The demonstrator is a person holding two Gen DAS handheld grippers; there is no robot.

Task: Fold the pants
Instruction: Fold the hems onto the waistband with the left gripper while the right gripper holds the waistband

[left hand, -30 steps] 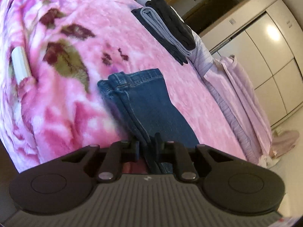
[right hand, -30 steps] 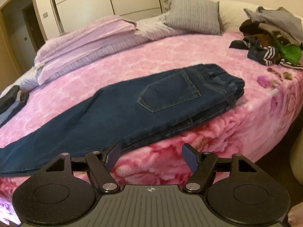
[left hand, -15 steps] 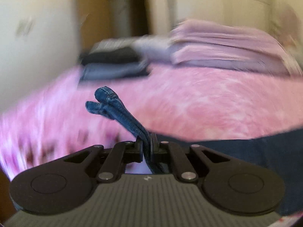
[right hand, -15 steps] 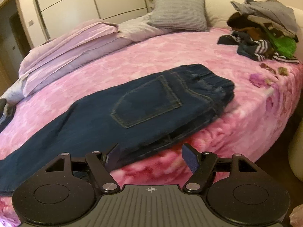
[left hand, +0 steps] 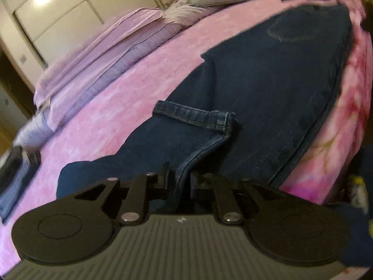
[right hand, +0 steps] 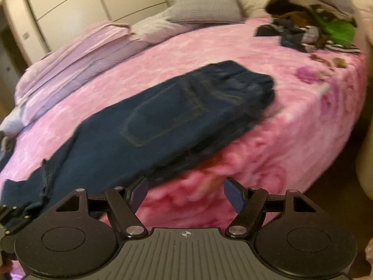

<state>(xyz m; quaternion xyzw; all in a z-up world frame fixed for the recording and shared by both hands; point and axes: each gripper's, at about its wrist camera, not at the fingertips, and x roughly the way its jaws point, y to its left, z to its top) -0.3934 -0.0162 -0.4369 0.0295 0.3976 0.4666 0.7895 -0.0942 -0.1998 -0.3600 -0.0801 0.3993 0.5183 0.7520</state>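
Dark blue jeans (left hand: 268, 88) lie on the pink floral bedspread (left hand: 130, 86), waist and back pocket to the far right. One leg end is doubled back, and its hem (left hand: 193, 116) rests on the upper leg. My left gripper (left hand: 180, 179) has a fold of that leg between its fingers, which still touch the denim while the jaws are opening. In the right wrist view the jeans (right hand: 163, 126) run from lower left to the waistband at centre. Over the bed's near edge my right gripper (right hand: 186, 193) stands open with nothing in it.
A folded lilac duvet (left hand: 98, 58) and a grey pillow (right hand: 205, 2) lie at the back of the bed. A heap of loose clothes (right hand: 314, 23) sits at the far right. Folded dark clothes (left hand: 16, 175) are at the left edge. White wardrobe doors (left hand: 70, 7) stand behind.
My left gripper has swung across the bed with the leg end, rolling as it went. The hem now lies on top of the jeans. The right gripper has hardly moved.
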